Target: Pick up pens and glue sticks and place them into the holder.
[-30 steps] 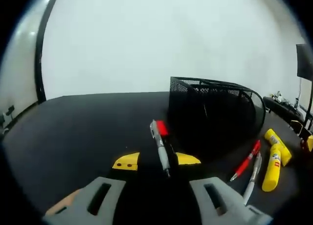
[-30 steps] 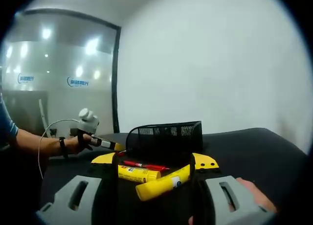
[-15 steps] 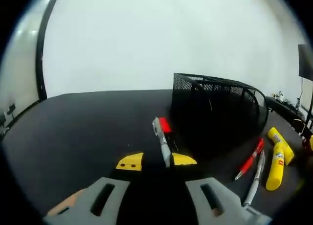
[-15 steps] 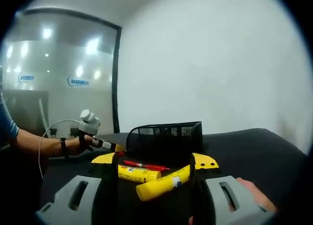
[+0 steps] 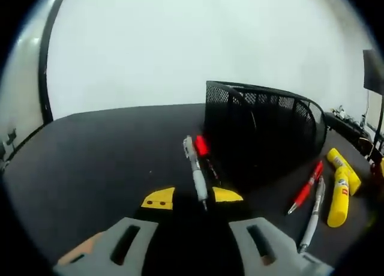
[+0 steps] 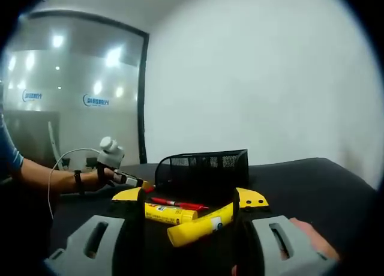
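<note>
A matte black bench (image 5: 102, 150) stretches back to a plain white wall (image 5: 198, 42). In the left gripper view, the left gripper (image 5: 193, 197), with yellow pads at its tips, pinches a grey pen with a red cap (image 5: 195, 168) that points away toward a black mesh holder (image 5: 264, 126) standing just beyond and to the right. Right of the holder, lying flat on the bench, are a red pen (image 5: 306, 189) and a silver pen (image 5: 313, 219) side by side, and farther right two yellow glue sticks (image 5: 340, 189) touching each other.

In the right gripper view, the right gripper (image 6: 191, 198) is spread wide, its yellow-tipped jaws either side of the nearest things. Between them lie two yellow glue sticks (image 6: 198, 223), one angled across the other's end, with a red pen (image 6: 177, 203) just behind them. The holder (image 6: 203, 168) stands behind these. To the left, a person's hand (image 6: 99, 177) holds the other gripper (image 6: 135, 181) near the holder's left side, a white cable trailing from it. Behind that is a dark-framed glass wall (image 6: 72, 96) reflecting ceiling lights, meeting the white wall at the room's corner.
</note>
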Motion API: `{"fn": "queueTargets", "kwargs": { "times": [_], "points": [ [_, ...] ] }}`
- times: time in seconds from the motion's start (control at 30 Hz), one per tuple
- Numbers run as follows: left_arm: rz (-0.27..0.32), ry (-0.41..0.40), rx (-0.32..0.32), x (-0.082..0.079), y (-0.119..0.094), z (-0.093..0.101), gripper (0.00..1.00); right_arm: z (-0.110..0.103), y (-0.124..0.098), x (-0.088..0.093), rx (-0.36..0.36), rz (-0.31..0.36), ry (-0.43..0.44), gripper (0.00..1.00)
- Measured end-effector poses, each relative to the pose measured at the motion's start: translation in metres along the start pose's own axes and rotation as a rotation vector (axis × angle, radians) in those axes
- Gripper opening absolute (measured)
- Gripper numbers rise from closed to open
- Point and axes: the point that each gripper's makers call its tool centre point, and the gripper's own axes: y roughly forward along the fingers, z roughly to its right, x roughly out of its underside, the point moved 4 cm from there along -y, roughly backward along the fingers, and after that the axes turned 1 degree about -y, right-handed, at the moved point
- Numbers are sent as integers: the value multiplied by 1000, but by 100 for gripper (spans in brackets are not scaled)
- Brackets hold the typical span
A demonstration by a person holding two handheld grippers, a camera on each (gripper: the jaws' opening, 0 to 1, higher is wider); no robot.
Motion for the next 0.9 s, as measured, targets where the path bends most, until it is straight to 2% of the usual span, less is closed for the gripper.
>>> {"fn": "queueTargets", "kwargs": {
  "times": [0.13, 0.27, 0.4, 0.6, 0.9],
  "points": [
    [-3, 57, -14, 0, -1, 4, 20, 0, 0, 0, 0, 0, 0, 55],
    [-4, 86, -35, 0, -3, 6, 9, 0, 0, 0, -1, 1, 0, 55],
    [7, 92, -42, 0, -5, 5, 9, -1, 0, 0, -1, 1, 1, 55],
    [96, 90, -71, -19, -20, -4, 9, -2, 1, 1, -5, -3, -2, 55],
    [205, 98, -103, -50, -53, -18, 8, -2, 0, 1, -5, -4, -3, 55]
  ]
}}
